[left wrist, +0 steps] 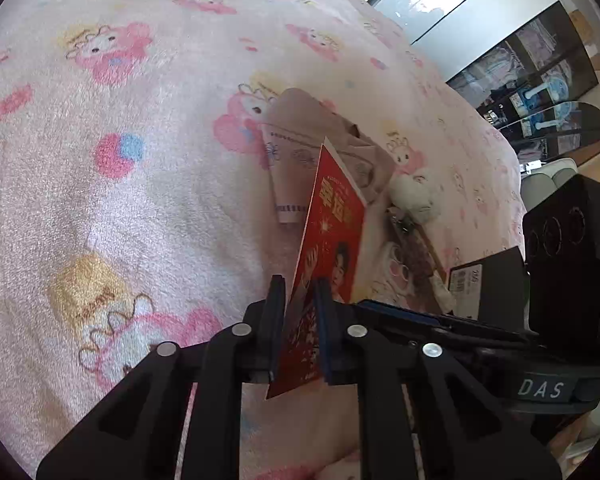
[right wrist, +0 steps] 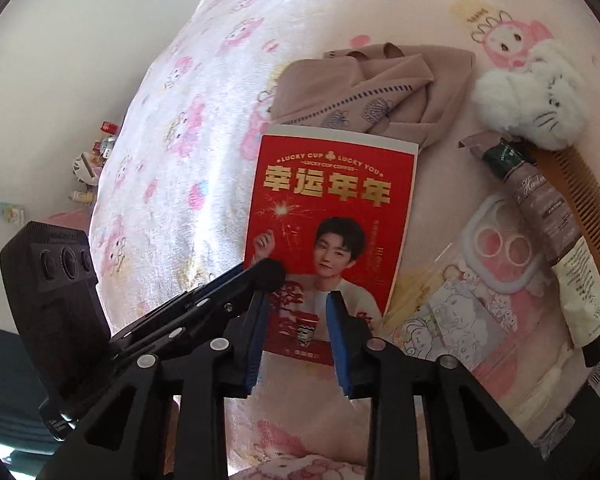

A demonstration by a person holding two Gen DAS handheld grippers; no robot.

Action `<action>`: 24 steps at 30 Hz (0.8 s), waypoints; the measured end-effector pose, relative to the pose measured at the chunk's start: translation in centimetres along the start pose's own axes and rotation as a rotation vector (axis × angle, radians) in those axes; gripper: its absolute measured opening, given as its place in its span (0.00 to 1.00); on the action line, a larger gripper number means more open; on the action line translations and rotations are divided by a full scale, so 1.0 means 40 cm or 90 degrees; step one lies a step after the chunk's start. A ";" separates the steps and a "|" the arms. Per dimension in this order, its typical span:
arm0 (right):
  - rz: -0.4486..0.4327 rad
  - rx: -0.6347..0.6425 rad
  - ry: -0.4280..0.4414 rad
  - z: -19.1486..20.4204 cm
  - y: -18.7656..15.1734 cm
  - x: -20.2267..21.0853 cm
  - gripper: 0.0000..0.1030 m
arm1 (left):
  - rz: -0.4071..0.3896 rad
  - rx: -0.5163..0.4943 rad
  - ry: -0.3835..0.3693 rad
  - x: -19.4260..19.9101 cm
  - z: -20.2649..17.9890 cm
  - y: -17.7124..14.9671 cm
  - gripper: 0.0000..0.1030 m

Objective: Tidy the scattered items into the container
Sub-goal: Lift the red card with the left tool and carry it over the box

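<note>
My left gripper [left wrist: 298, 292] is shut on the lower edge of a red card [left wrist: 328, 236] printed with a young man's picture, and holds it edge-on above the bed. The card shows flat in the right wrist view [right wrist: 332, 216], with the left gripper's fingers [right wrist: 268, 272] clamped on its lower left. My right gripper [right wrist: 298, 300] is open and empty, its blue pads in front of the card's bottom edge. Scattered on the bed are a folded beige cloth [right wrist: 380, 84], a white plush cat [right wrist: 540, 100], a hand-cream tube [right wrist: 556, 232], a brown comb [right wrist: 584, 200] and a clear sticker pouch [right wrist: 460, 292].
The pink cartoon blanket [left wrist: 120, 160] covers the whole bed. A black box with a barcode label [left wrist: 484, 280] sits at the right edge. Small toys and bottles [right wrist: 96, 164] stand by the wall left of the bed. Dark cabinets [left wrist: 540, 80] stand beyond the bed.
</note>
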State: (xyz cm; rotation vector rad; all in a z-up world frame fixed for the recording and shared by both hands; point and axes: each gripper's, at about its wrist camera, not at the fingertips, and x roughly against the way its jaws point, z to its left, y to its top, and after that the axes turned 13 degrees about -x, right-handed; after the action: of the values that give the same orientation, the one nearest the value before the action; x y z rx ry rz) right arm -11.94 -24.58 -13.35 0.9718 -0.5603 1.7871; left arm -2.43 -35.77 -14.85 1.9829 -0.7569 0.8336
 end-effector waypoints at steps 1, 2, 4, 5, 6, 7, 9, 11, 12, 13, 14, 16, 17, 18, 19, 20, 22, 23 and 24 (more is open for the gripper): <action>-0.012 0.004 0.001 0.011 -0.008 0.016 0.25 | 0.000 -0.007 0.000 0.010 -0.011 0.001 0.08; -0.025 0.001 0.004 0.016 -0.015 0.030 0.25 | 0.002 -0.011 0.005 0.016 -0.018 0.000 0.08; -0.061 -0.020 -0.024 0.007 -0.016 0.045 0.25 | 0.011 -0.012 0.019 0.013 -0.018 -0.003 0.08; -0.074 -0.029 -0.044 0.000 -0.013 0.052 0.25 | 0.017 -0.007 0.026 0.008 -0.015 -0.004 0.08; -0.078 -0.040 -0.060 -0.010 -0.008 0.053 0.28 | 0.018 -0.009 0.030 0.011 -0.011 -0.010 0.09; -0.071 -0.052 -0.067 -0.030 -0.001 0.056 0.32 | 0.015 -0.008 0.033 0.014 -0.010 -0.014 0.09; -0.046 -0.072 -0.080 -0.050 0.012 0.039 0.37 | 0.007 0.002 0.034 0.021 -0.006 -0.023 0.09; -0.029 -0.076 -0.080 -0.057 0.025 0.020 0.42 | 0.002 0.020 0.048 0.028 0.006 -0.035 0.09; -0.019 -0.079 -0.079 -0.060 0.032 0.007 0.45 | 0.004 0.024 0.051 0.028 0.013 -0.039 0.09; -0.006 -0.081 -0.082 -0.060 0.039 -0.008 0.45 | 0.009 0.029 0.053 0.025 0.020 -0.042 0.10; 0.004 -0.078 -0.085 -0.057 0.047 -0.022 0.46 | 0.015 0.036 0.057 0.020 0.028 -0.044 0.12; 0.011 -0.058 -0.078 -0.040 0.062 -0.036 0.53 | 0.027 0.038 0.075 0.005 0.043 -0.044 0.19; 0.015 -0.046 -0.070 -0.030 0.069 -0.042 0.54 | 0.030 0.040 0.080 -0.006 0.051 -0.041 0.23; 0.021 -0.033 -0.068 -0.020 0.077 -0.051 0.59 | 0.033 0.045 0.080 -0.015 0.058 -0.040 0.23; 0.030 -0.024 -0.071 -0.012 0.083 -0.064 0.61 | 0.034 0.045 0.078 -0.025 0.061 -0.040 0.23; 0.038 -0.011 -0.079 -0.004 0.090 -0.079 0.61 | 0.036 0.041 0.078 -0.035 0.060 -0.040 0.22; 0.076 0.005 -0.028 0.014 0.103 -0.107 0.54 | 0.040 0.027 0.116 -0.044 0.048 -0.038 0.23; 0.087 0.003 -0.024 0.017 0.111 -0.117 0.54 | 0.040 0.013 0.121 -0.044 0.039 -0.038 0.23; 0.093 0.002 -0.030 0.018 0.119 -0.124 0.54 | 0.036 0.009 0.120 -0.039 0.034 -0.038 0.22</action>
State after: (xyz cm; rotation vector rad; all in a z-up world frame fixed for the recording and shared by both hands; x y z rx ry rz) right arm -15.04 -29.75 -16.74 0.9990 -0.6740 1.8977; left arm -1.85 -35.92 -17.36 1.8711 -0.7022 1.0455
